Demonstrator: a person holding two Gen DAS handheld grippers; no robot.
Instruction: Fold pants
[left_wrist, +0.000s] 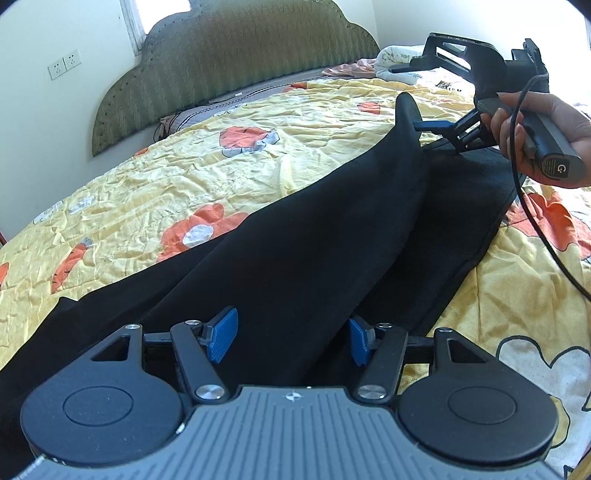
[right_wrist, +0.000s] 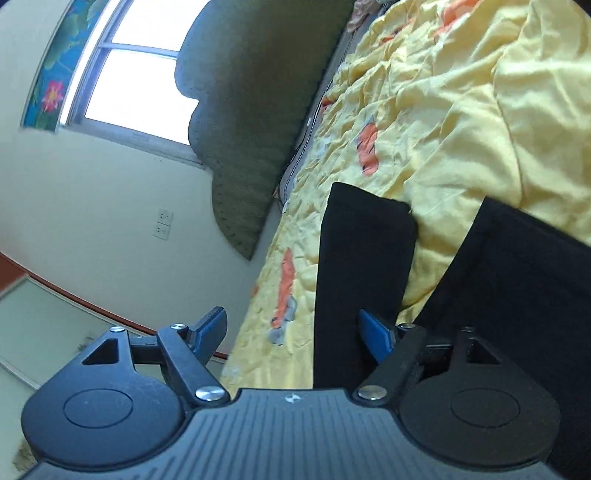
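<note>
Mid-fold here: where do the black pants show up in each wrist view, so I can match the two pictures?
Left wrist: the pants run diagonally from the lower left up to the right gripper at upper right, passing between the left gripper fingers.
Right wrist: pants fill the lower centre and right, with a leg end standing up at centre.
Shared landmark: the green headboard, top centre in both.

Black pants (left_wrist: 295, 240): near end hidden under left gripper (left_wrist: 291, 338) body. Right gripper (left_wrist: 424, 125) fingertips masked by raised cloth; grip unreadable. Headboard (right_wrist: 251, 110) top cut by frame edge.
</note>
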